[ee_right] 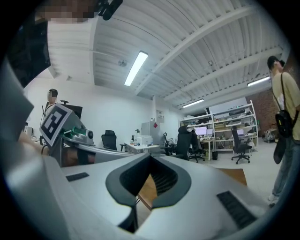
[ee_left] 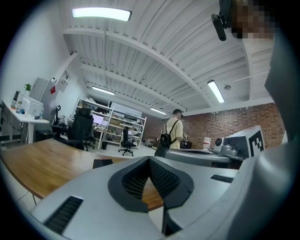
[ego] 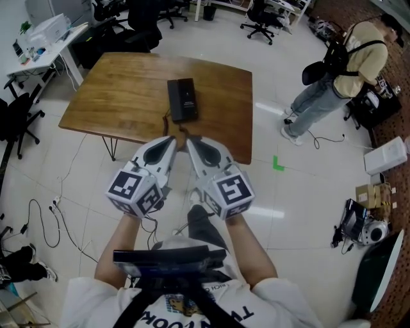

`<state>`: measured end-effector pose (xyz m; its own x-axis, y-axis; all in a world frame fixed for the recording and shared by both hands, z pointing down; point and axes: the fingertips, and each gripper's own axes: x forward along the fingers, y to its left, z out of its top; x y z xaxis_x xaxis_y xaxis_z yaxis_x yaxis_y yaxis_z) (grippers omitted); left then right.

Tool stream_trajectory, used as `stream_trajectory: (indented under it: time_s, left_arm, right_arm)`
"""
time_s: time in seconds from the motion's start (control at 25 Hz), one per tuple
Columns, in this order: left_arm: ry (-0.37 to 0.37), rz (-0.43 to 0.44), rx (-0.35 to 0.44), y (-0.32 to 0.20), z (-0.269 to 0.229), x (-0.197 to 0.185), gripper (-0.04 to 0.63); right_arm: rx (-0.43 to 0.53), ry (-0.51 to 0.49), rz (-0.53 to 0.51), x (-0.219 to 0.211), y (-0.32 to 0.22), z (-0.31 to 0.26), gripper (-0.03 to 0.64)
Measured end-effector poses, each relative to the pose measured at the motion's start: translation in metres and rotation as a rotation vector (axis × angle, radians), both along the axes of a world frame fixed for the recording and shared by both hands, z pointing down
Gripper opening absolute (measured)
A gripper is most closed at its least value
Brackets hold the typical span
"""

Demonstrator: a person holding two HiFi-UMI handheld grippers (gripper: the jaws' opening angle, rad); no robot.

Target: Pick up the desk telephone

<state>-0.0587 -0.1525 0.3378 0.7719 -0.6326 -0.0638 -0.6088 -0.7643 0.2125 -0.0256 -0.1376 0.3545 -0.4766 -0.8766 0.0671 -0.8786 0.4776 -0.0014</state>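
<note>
A wooden table (ego: 109, 102) is standing on thin dark legs on a glossy white tiled floor (ego: 307, 211). The black desk telephone (ego: 182, 99) is lying flat near the middle of the tabletop, closer to the person's edge, with its cord hanging over that edge. The left gripper (ego: 171, 141) and the right gripper (ego: 191, 142) are hovering side by side just short of the table edge, both pointing at the telephone and well apart from it. Both pairs of jaws are clenched together with nothing between them.

Black office chairs (ego: 261, 20) are standing beyond the table, and a white desk (ego: 48, 48) bearing a white printer (ego: 45, 30) is running along the left. Another person (ego: 339, 77) with a dark backpack is standing at the upper right. A green tape mark (ego: 278, 164) is sticking to the floor right of the table, and loose cables (ego: 43, 218) are trailing at the lower left. A brick wall (ee_left: 225, 124), shelving (ee_left: 112, 125) and a lit ceiling strip light (ee_left: 101, 14) are showing in the left gripper view.
</note>
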Motion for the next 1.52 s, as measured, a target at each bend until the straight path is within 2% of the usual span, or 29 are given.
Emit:
stream_trajectory:
  time_s: [0.4,0.48,0.52,0.56,0.6,0.8,0.88,1.16,1.24,1.32,1.52]
  left_arm:
    - [-0.049,-0.017,-0.065,-0.075,0.028,0.037,0.0]
    - [-0.06,-0.015,-0.087,-0.092,0.036,0.045,0.049]
    - [-0.062,-0.019,-0.1,-0.1,0.041,0.048,0.06]
    - [-0.062,-0.027,-0.111,-0.11,0.045,0.05,0.06]
    - [-0.062,-0.038,-0.121,-0.119,0.049,0.051,0.06]
    - [-0.058,-0.074,-0.17,-0.158,0.071,0.051,0.062]
    - [-0.063,-0.081,-0.186,-0.17,0.078,0.051,0.1]
    - [-0.088,-0.115,-0.266,-0.22,0.119,0.049,0.101]
    - [-0.086,-0.123,-0.309,-0.235,0.136,0.046,0.103]
    - [-0.087,-0.124,-0.362,-0.249,0.155,0.043,0.18]
    - [-0.126,-0.157,-0.425,-0.276,0.19,0.032,0.181]
  right_arm:
    - [-0.059,-0.037,-0.04,0.032,-0.078,0.025,0.004]
    - [-0.082,-0.039,-0.048,0.038,-0.096,0.032,0.005]
    - [-0.097,-0.041,-0.056,0.04,-0.106,0.037,0.024]
    - [-0.112,-0.043,-0.065,0.041,-0.115,0.041,0.073]
    - [-0.125,-0.044,-0.075,0.042,-0.124,0.045,0.075]
    - [-0.17,-0.028,-0.109,0.044,-0.161,0.066,0.081]
    - [-0.192,-0.03,-0.116,0.049,-0.173,0.073,0.093]
    - [-0.289,-0.045,-0.131,0.075,-0.217,0.111,0.11]
    - [-0.332,-0.044,-0.139,0.081,-0.23,0.126,0.179]
    - [-0.364,-0.035,-0.139,0.087,-0.241,0.141,0.179]
    - [-0.446,-0.053,-0.165,0.092,-0.265,0.173,0.179]
